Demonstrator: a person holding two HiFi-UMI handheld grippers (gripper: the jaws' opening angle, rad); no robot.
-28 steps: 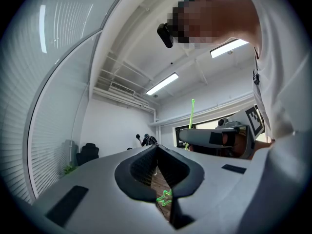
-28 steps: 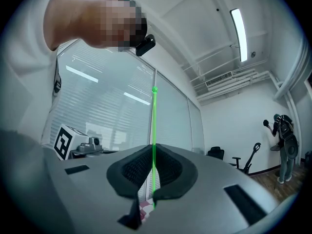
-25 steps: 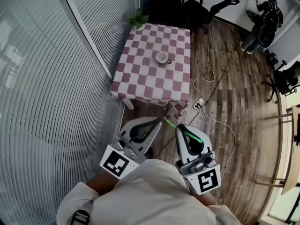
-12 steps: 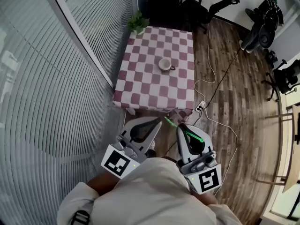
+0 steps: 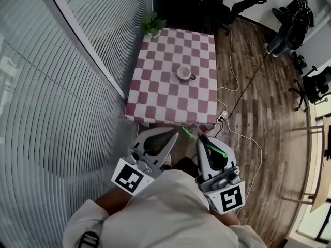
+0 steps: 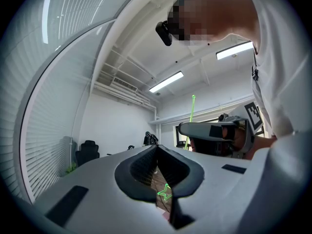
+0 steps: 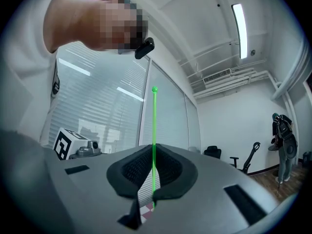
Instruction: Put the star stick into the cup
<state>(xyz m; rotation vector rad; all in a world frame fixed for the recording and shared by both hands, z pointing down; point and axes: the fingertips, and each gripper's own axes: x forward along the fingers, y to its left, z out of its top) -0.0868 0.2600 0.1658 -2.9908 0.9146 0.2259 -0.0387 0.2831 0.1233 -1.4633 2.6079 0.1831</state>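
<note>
A white cup (image 5: 183, 74) stands on the red-and-white checked table (image 5: 155, 94), far ahead of both grippers. My right gripper (image 5: 199, 139) is shut on the thin green star stick (image 5: 207, 146). Its star end (image 5: 185, 133) points toward the table, and the stick runs up between the jaws (image 7: 154, 130) in the right gripper view. My left gripper (image 5: 172, 135) is held beside it at the same height, shut, with nothing in it. Through its jaws (image 6: 157, 148) the green star (image 6: 165, 192) shows below. Both grippers are short of the table's near edge.
A small potted plant (image 5: 153, 24) sits at the table's far left corner. A glass wall with blinds (image 5: 67, 87) runs along the left. A power strip with cables (image 5: 222, 118) lies on the wood floor right of the table. Office chairs (image 5: 227, 4) stand beyond.
The table and cup have drifted lower in the head view, nearer to me. Both grippers keep the same pose, and the stick stays in the right one.
</note>
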